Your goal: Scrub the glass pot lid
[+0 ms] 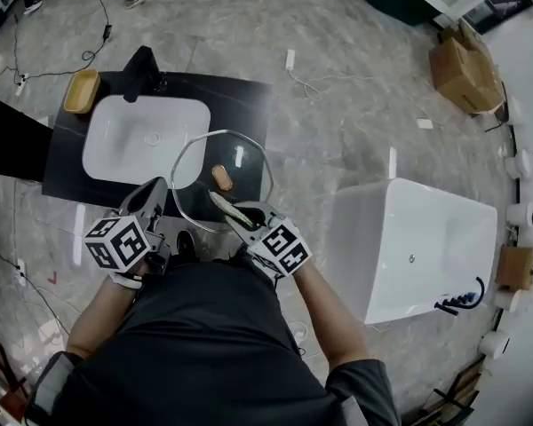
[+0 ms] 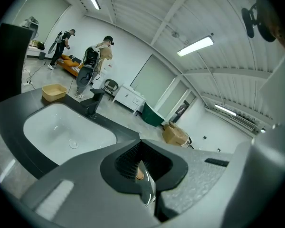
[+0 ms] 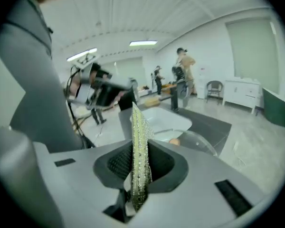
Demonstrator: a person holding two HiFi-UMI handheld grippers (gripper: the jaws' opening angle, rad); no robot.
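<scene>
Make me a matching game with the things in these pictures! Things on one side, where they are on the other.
Things:
1. glass lid
2. sparkly scrub cloth
3. tan tray
4. white bathtub

Places:
A. on the floor, off to the right
B. in the right gripper
C. on the dark counter beside the sink
D. held at its rim by the left gripper

Pairs: 1-D, 2-B, 3-C, 4-A

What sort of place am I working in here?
Probably a large studio or showroom hall, not a home: a white basin in a freestanding black counter, a white bathtub, brown cardboard boxes.
</scene>
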